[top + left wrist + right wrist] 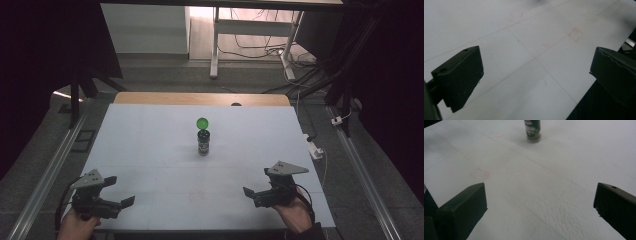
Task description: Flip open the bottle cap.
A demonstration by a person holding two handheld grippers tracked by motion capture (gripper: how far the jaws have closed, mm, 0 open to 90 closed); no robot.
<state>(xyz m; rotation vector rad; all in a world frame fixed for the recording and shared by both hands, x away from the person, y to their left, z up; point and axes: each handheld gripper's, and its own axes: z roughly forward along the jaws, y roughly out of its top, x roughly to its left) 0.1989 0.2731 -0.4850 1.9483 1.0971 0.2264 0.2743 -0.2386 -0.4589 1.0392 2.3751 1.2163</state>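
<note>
One small dark bottle (203,142) stands upright on the white table (150,150), long axis vertical, with one green ball (202,123) just behind its cap. Two grippers sit well nearer than the bottle: left gripper (120,192) and right gripper (255,187), both jaws spread wide, holding nothing.

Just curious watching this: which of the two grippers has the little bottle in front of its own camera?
The right gripper. Its own view shows the bottle standing upright ahead of its open jaws; the left gripper faces bare table.
</note>
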